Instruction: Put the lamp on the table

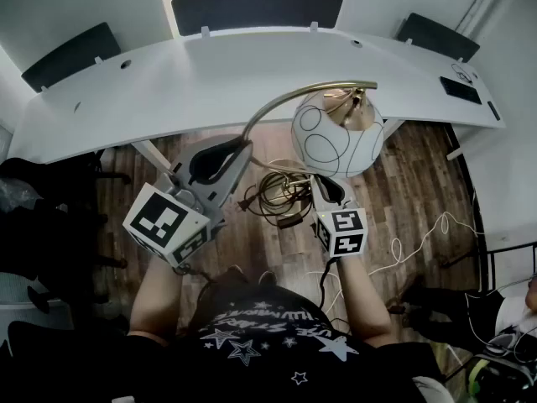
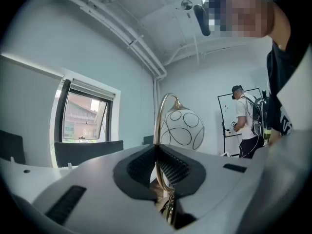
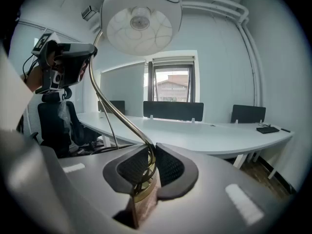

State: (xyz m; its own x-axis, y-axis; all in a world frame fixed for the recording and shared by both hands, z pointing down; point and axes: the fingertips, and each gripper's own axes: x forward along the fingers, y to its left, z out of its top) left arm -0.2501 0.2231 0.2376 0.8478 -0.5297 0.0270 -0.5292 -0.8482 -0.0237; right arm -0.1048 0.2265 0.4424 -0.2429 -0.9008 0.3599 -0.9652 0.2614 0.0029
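the lamp (image 1: 338, 133) is in the air over the wooden floor (image 1: 403, 183), short of the near edge of the white tabletop (image 1: 210, 82), and both grippers carry it. the left gripper (image 1: 231, 154) has its jaws clenched on the thin brass stem (image 2: 157, 130); the left gripper view shows the stem running straight up through the closed pads and then curving over to the round white shade. the right gripper (image 1: 329, 187) has its jaws clamped lower on the same stem, just above a brass collar (image 3: 141, 191) at the lamp's foot end. from there the right gripper view shows the stem climbing up and to the left, through the left gripper, and arching back so that the shade hangs right above the right jaws.

so the lamp's long axis runs from the foot at the right jaws up through the left jaws, with the heavy shade at the far end of the arc, nearest the tabletop. the tabletop lies straight ahead of both grippers, beyond the shade, and the stretch facing the lamp is bare. the right gripper is nearer the foot, so i judge it decides where the lamp lands, while the left one keeps the arc upright. a coil of dark cable (image 1: 281, 193) shows below the lamp; whether it hangs or lies on the floor i cannot tell. the move ahead is forward over the edge, foot first.
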